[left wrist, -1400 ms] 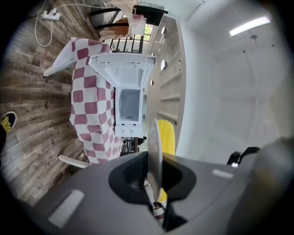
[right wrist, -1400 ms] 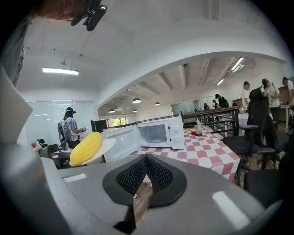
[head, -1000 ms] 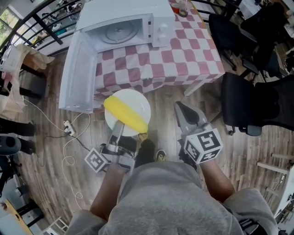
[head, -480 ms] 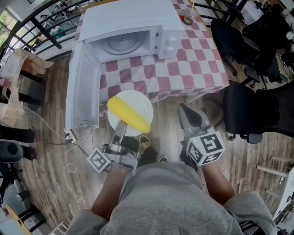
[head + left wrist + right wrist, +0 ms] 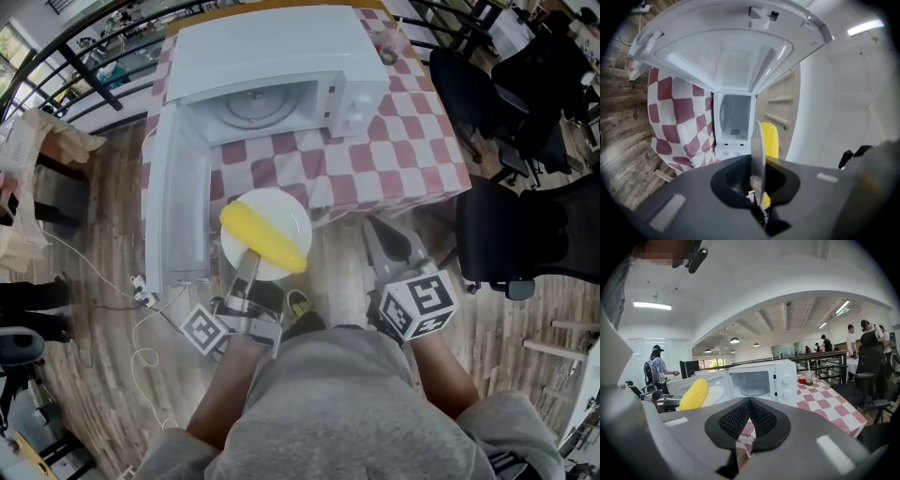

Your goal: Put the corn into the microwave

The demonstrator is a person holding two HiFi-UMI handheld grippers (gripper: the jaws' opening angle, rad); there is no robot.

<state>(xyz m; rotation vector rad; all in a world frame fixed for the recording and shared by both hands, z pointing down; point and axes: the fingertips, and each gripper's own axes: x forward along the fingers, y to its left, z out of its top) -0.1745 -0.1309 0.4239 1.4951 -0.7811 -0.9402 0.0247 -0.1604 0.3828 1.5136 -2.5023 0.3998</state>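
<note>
Left gripper (image 5: 249, 266): we see its jaws clamped on the near rim of the white plate (image 5: 287, 204), which sits edge-on between them in the left gripper view.
Right gripper (image 5: 373, 230): its jaws are together with nothing between them, and we hold it to the right of the plate, apart from it.
Plate: we carry it over the wooden floor (image 5: 103, 281), just short of the table's near edge.
Corn (image 5: 262, 237): one yellow cob lies slantwise across the plate. It is outside the microwave and in front of its opening.
Microwave door (image 5: 178, 211): it is swung wide open to the left, and its free edge reaches out past the table, just beside the plate.
Tablecloth (image 5: 394, 150): red and white checks hang over the near edge.
Microwave (image 5: 281, 56): white, it stands on the cloth, and we see the glass turntable (image 5: 255, 103) bare in the open cavity.
Cup (image 5: 387, 39): it holds a reddish drink and stands behind the microwave's right corner.
Chairs (image 5: 525, 234): black, they stand to the right of the table.
</note>
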